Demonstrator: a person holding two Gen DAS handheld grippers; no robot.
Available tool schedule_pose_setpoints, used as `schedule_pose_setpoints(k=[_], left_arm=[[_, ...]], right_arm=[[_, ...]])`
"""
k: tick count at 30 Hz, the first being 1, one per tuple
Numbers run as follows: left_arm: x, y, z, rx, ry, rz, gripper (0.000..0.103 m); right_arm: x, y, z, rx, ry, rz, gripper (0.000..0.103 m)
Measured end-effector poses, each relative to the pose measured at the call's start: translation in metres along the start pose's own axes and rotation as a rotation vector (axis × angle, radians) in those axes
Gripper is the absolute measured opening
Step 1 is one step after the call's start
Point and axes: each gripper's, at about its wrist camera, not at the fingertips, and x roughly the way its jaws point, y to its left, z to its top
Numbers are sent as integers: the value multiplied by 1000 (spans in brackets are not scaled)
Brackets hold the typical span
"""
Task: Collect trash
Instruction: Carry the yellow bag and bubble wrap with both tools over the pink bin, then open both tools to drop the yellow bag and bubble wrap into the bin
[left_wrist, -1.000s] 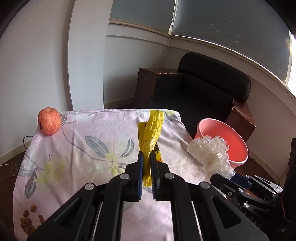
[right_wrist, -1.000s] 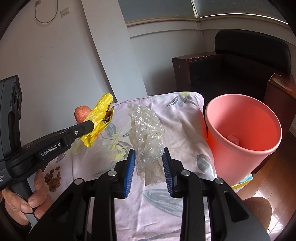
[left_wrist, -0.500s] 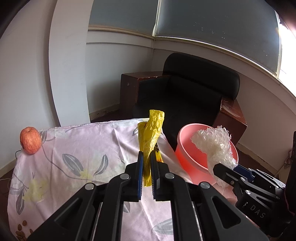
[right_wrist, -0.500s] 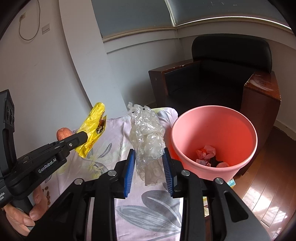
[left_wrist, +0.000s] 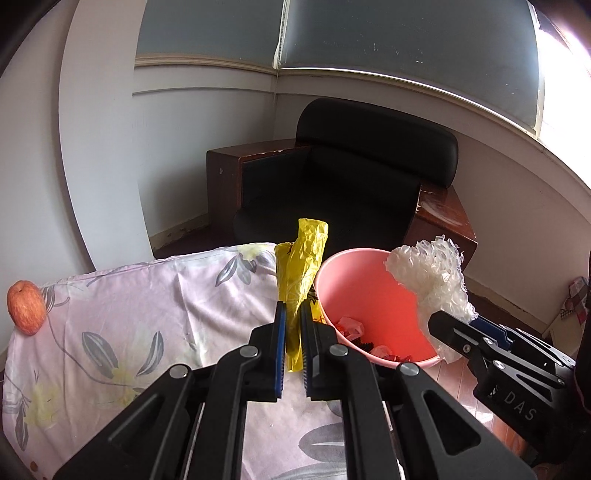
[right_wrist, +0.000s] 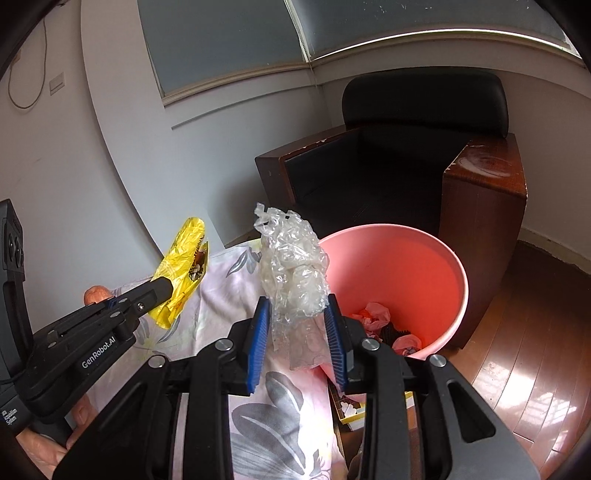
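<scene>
My left gripper (left_wrist: 292, 332) is shut on a crumpled yellow wrapper (left_wrist: 301, 273), held in the air above the table's right edge, beside the pink bin (left_wrist: 362, 291). The wrapper also shows in the right wrist view (right_wrist: 184, 266). My right gripper (right_wrist: 297, 332) is shut on a wad of clear bubble wrap (right_wrist: 291, 269), held just left of the pink bin's rim (right_wrist: 399, 232). The bubble wrap shows in the left wrist view (left_wrist: 432, 280) over the bin's right side. The bin holds some crumpled red and dark scraps (right_wrist: 380, 317).
A table with a pale floral cloth (left_wrist: 129, 321) lies below both grippers. A red apple (left_wrist: 26, 307) sits at its far left corner. A black armchair with wooden arms (left_wrist: 369, 177) stands behind the bin. Wooden floor (right_wrist: 528, 350) lies to the right.
Both grippers have carried their trash right, from over the table to the pink bin. The bin's inside with scraps has come into view. The apple has slid to the left edge.
</scene>
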Motion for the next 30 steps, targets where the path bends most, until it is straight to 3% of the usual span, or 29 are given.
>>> schedule_pose_setpoints(k=[19,30], left_arm=[[72,-49,5,50,130,-114,7],[117,-75,0,97,210,-112,7]], right_arm=[[37,-69,9,111,36,-109,31],[63,-91,6,119,76,-154,31]])
